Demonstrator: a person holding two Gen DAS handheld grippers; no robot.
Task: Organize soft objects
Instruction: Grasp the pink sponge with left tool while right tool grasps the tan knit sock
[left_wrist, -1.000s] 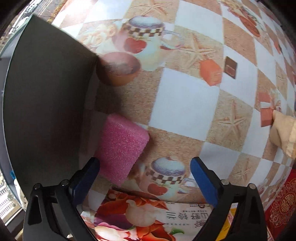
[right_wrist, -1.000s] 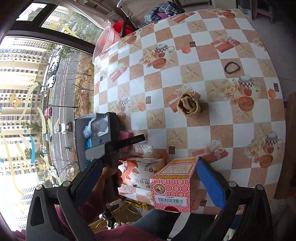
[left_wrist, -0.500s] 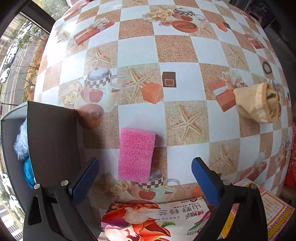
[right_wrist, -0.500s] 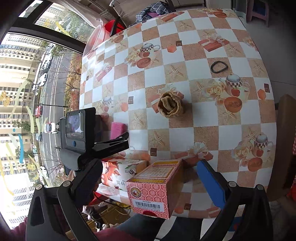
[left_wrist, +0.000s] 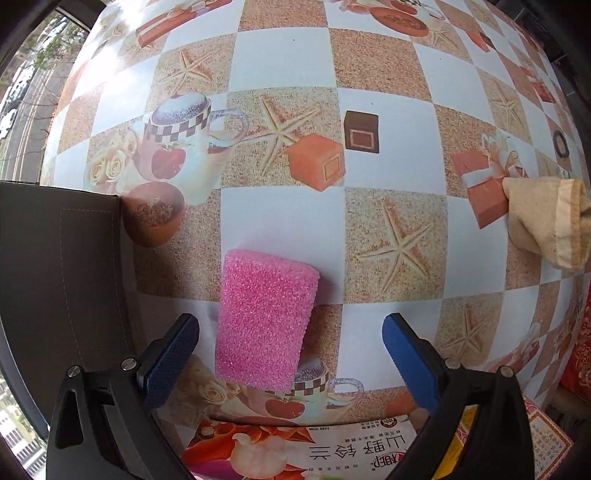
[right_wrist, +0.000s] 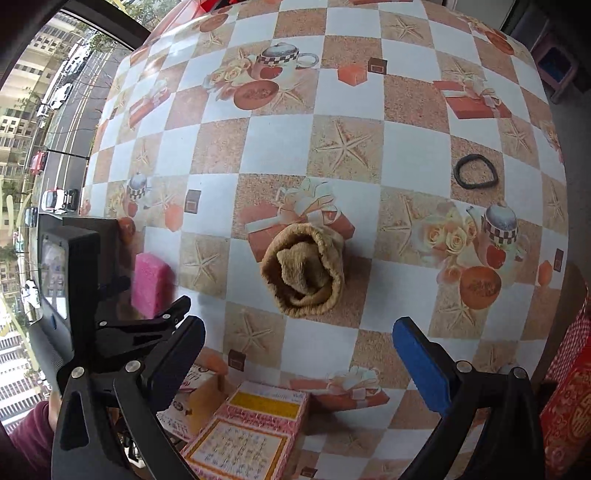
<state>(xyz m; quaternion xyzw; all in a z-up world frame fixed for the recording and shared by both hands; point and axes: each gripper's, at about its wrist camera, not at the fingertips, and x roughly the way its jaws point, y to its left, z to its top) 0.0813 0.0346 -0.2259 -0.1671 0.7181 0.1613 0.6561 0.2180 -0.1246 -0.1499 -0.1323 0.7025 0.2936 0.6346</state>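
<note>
A pink sponge (left_wrist: 265, 319) lies flat on the patterned tablecloth, just ahead of my left gripper (left_wrist: 291, 354), which is open with the sponge's near end between its blue pads. The same pink sponge (right_wrist: 150, 285) shows at the left of the right wrist view. A rolled tan cloth (right_wrist: 304, 275) rests on the table in front of my right gripper (right_wrist: 299, 362), open and empty above it. That tan cloth (left_wrist: 546, 223) sits at the right edge of the left wrist view.
A dark fabric bin (left_wrist: 62, 273) stands left of the sponge. Printed boxes (left_wrist: 299, 452) lie at the table's near edge, with a pink box (right_wrist: 245, 432) below my right gripper. A black hair tie (right_wrist: 475, 172) lies far right. A red box (right_wrist: 567, 406) stands at right.
The left gripper pulled back from the bin, then came down over the sponge, which now lies between its pads. The right gripper moved forward and lower toward the tan cloth.
</note>
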